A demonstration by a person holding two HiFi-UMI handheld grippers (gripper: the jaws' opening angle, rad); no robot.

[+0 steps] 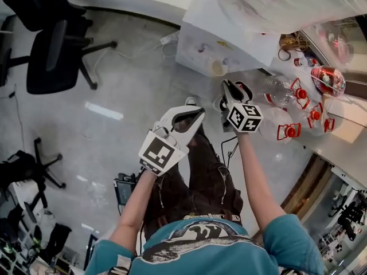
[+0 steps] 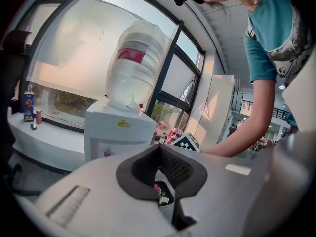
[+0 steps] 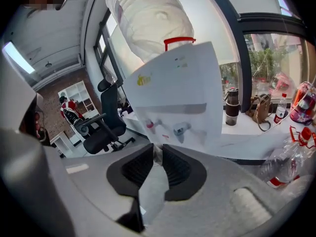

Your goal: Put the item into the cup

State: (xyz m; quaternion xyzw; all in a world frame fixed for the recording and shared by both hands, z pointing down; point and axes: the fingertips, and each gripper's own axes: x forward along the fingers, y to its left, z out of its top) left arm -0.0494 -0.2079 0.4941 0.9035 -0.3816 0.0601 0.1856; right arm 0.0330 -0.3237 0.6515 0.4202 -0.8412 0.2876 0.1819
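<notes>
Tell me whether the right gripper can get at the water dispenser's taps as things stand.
Probably yes. The right gripper points straight at the water dispenser; its taps show just beyond the jaw tips, with nothing between. How far off they are I cannot tell.

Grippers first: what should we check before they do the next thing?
1. Left gripper empty: ok, jaws together, nothing between them.
2. Right gripper empty: ok, jaws a slit apart, nothing between them.
3. Cup in sight: not ok, no view shows one.
4. Item to put in picked out: cannot tell which it is.
5. Water dispenser clear of both grippers: ok, it stands ahead, untouched.
</notes>
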